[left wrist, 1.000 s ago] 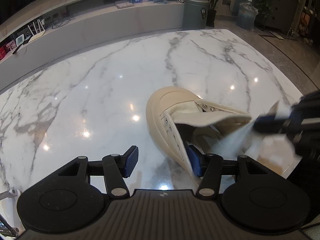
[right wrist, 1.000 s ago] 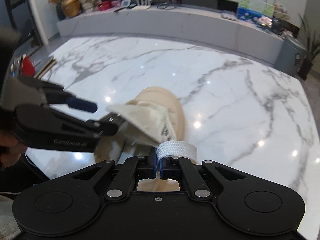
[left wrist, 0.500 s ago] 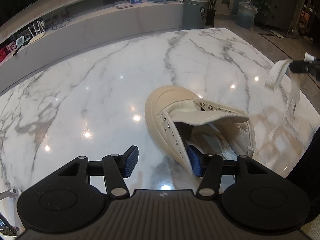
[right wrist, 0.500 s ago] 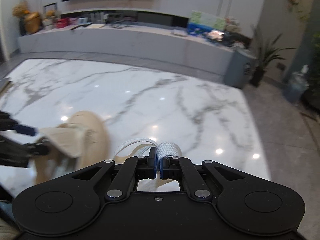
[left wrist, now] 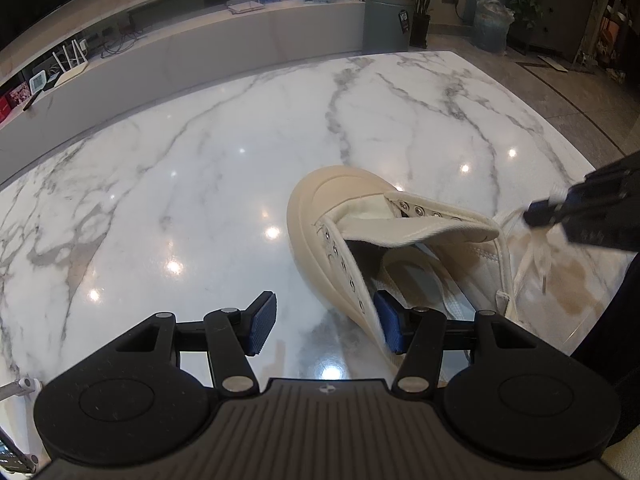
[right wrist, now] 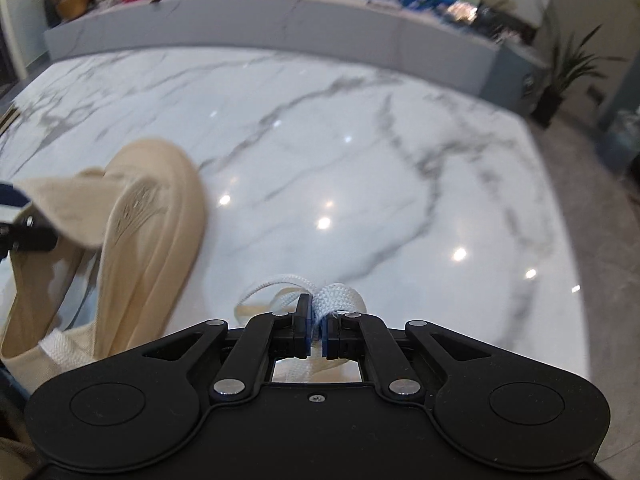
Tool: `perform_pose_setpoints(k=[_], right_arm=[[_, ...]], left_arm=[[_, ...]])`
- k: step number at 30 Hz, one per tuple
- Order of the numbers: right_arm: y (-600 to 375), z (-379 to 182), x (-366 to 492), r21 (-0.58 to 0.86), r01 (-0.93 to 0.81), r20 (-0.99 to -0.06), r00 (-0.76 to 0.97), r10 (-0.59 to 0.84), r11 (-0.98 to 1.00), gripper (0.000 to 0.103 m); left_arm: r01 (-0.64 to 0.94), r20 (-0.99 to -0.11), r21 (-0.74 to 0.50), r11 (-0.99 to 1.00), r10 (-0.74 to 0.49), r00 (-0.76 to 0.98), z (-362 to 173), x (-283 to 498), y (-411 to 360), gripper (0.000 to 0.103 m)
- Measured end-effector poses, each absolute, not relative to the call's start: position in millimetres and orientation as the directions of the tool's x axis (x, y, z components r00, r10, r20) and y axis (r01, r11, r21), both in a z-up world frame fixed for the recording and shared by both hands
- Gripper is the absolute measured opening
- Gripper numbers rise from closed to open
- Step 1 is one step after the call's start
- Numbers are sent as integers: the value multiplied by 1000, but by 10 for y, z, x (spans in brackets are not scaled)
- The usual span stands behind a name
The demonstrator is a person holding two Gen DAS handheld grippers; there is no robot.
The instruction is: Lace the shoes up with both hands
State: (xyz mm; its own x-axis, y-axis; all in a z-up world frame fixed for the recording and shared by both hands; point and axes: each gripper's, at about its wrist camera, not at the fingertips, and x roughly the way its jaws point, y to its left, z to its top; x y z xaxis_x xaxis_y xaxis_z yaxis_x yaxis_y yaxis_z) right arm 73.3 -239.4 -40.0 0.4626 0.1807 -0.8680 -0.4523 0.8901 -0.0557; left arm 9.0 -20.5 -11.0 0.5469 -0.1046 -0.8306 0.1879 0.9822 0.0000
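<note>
The cream shoe [left wrist: 360, 248] lies tipped on the marble desk [left wrist: 200, 200], its eyelet flap directly ahead of the left claw [left wrist: 326, 328] and its toe pointing away. That claw is spread about half wide: its right pad [left wrist: 387, 326] sits inside the shoe against the eyelet wall, its left pad stands clear over the desk, so it braces the shoe and does not pinch it. The white lace [right wrist: 338, 298] bunches between the tips of the right claw [right wrist: 316, 334], whose jaws are opening, with the lace between them and the shoe off to its left. In the left view the lace trails down beside the heel. My judgement is that the lace is being let go for a fresh grip. To do that well, release it low over the desk, retake it near the tip, and keep the left claw steady against the flap.
</note>
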Motion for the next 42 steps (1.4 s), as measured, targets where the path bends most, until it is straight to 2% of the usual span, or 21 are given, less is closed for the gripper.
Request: perform_pose_setpoints(k=[1,2,4,10,14,22,26,31,38,42], right_arm=[[-2374,-420,724,-46,-458,-876,446,185,888,17],[-2366,-420,712,-42,-461,-878,440,187,886,31],[-2357,-377,678,-25,-473,-880,428,206,880,38],[-2324,-72,488,83,-536,-861,387,331,840,39],[-2176,123,293,114,-618,-833,367,414,777,39],[-1786,260,140,129,-707,-807,333,488,696,39],[-1614,159,153,142,-710,-818,308,486,690,39],[-1423,-75,217,87,-670,-860,322,395,737,39],[-1366,-271,338,160,-584,-877,287,386,796,40],[-1320,-281,306,129,-554,-883,313,350,822,40]], left_arm=[[188,-831,0,982,-105,547,-111,90,-204,53],[188,-831,0,982,-105,546,-110,89,-205,53],[191,-831,4,982,-103,546,-106,87,-211,53],[205,-831,14,979,-103,547,-97,79,-233,52],[215,-831,-20,976,-136,540,-101,68,-211,39],[215,-829,-19,976,-136,542,-80,40,-211,41],[211,-828,-35,977,-146,542,-92,50,-193,41],[202,-829,-62,977,-163,535,-110,65,-139,42],[204,-830,-76,976,-175,529,-113,81,-110,43],[202,-832,-82,976,-179,525,-116,86,-87,45]])
